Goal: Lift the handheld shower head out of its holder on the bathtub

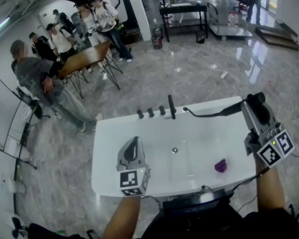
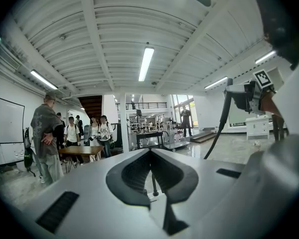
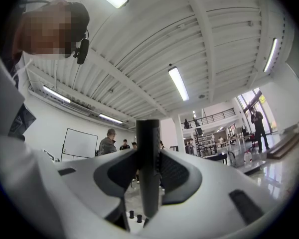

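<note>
right claw (image 3: 149,157) around shower head handle (image 3: 148,132)

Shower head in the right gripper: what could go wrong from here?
1. The hose links the shower head to the bathtub deck; pulling farther could tug it through the right gripper.
2. Its round handle is pinched at one spot and might twist or slip, dropping into the tub.
3. The left gripper is shut and offers no support.
</note>
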A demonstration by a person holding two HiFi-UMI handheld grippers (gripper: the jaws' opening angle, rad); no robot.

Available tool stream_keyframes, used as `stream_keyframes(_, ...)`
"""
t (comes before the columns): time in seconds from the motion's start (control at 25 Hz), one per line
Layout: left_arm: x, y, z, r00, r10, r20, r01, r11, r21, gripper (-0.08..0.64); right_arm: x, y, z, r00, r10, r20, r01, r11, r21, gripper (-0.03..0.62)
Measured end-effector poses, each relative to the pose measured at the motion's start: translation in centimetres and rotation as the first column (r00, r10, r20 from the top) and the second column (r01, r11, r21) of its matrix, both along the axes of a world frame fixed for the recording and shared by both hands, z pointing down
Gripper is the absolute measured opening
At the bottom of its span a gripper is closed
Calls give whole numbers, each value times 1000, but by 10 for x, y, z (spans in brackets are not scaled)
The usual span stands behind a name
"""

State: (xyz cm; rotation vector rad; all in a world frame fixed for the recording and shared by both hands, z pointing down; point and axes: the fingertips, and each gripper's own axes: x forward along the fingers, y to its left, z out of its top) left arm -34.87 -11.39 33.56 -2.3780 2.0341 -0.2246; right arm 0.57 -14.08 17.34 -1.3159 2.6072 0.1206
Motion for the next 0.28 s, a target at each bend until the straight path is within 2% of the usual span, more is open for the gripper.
stream_keyframes(0.28,-4,-1,7,1000,-28,-8,28,1000,-13,9,5,-4,7,1000,4,-3,-4,1000,-11,141)
